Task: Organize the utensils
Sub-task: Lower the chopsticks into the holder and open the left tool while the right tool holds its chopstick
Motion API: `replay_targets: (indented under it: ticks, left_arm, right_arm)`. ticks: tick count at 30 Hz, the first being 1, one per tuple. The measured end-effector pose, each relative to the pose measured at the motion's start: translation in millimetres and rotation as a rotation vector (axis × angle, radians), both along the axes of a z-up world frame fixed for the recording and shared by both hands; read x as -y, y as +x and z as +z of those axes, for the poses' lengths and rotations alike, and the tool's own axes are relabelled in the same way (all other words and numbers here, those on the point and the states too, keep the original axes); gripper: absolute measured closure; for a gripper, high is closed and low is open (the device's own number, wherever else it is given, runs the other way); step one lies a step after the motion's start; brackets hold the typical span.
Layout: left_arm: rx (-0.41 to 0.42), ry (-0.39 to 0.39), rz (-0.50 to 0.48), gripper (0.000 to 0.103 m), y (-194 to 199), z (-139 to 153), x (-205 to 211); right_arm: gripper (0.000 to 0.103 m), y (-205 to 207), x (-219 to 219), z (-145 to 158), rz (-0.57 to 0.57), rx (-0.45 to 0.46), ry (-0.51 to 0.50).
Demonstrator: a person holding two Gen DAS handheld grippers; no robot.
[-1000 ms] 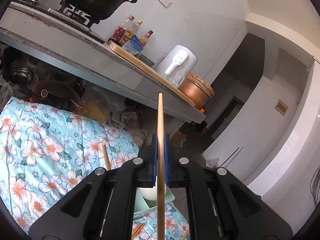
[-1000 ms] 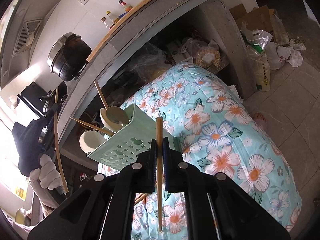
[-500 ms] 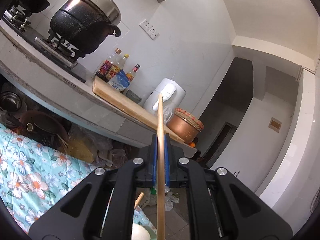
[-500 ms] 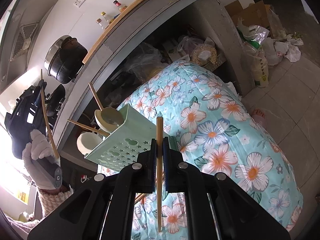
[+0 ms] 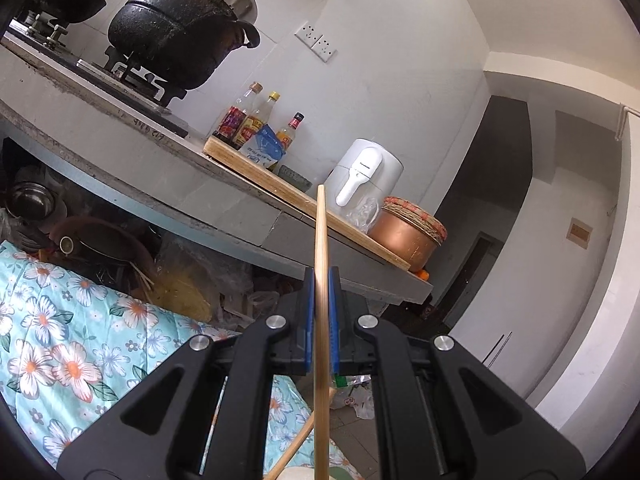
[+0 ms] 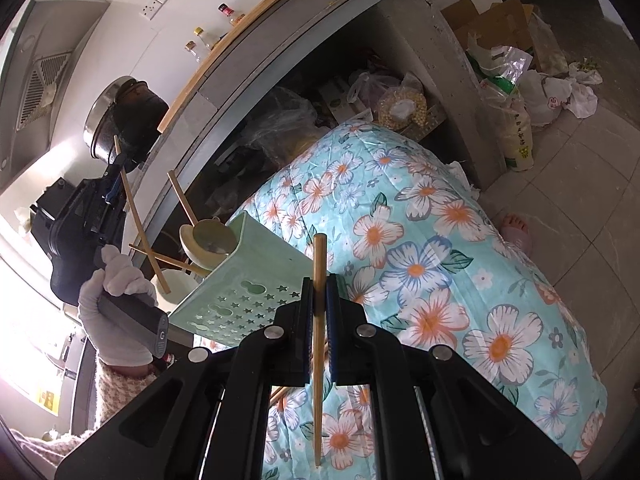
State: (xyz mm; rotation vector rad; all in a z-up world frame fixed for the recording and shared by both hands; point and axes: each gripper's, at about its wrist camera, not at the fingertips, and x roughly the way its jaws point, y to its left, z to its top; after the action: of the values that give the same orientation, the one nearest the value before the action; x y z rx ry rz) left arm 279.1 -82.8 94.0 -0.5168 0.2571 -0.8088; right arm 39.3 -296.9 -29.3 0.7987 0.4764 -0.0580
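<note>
Since a second ago the left tongs (image 5: 321, 320) have swung across the room, so their view now takes in the stove and bottles again, and in the right wrist view they sit nearer the holder than before. Both pairs of tongs are closed, each gripping one chopstick.

Between the blue pads of the left tongs stands a pale wooden chopstick (image 5: 321, 264), plain and smooth, nearly upright, its tip rising above the pads. The right tongs (image 6: 319, 312) pinch a second chopstick (image 6: 319, 264) the same way, its lower end hanging over the floral cloth (image 6: 460, 280).

Just beyond the right tongs lies a mint-green utensil holder (image 6: 248, 288), tilted on the cloth, its wall pierced with stars and gourd shapes. Wooden-handled spoons (image 6: 208, 236) and more chopsticks stick out of its mouth.

A gloved hand (image 6: 116, 300) holds the left tool's handle, which bears a letter "G".

On the tabletop (image 5: 168, 168) behind, a black pot (image 5: 180, 28) sits on the burner beside three labelled bottles (image 5: 256, 120); their writing is too small to read. The white kettle (image 5: 364, 176) carries a small brand mark, not legible.
</note>
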Motion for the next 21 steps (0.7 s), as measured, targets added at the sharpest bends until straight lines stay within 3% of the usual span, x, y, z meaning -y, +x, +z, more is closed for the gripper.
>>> replay_targets:
  ticks: [9, 21]
  left_arm:
    - [0.004, 0.05, 0.013, 0.097, -5, -15, 0]
    - [0.052, 0.096, -0.018, 0.097, -27, -8, -10]
  right_arm:
    - [0.097, 0, -1, 0, -0.001, 0.001, -0.001]
    - [0.097, -1, -1, 0, -0.001, 0.007, -0.006]
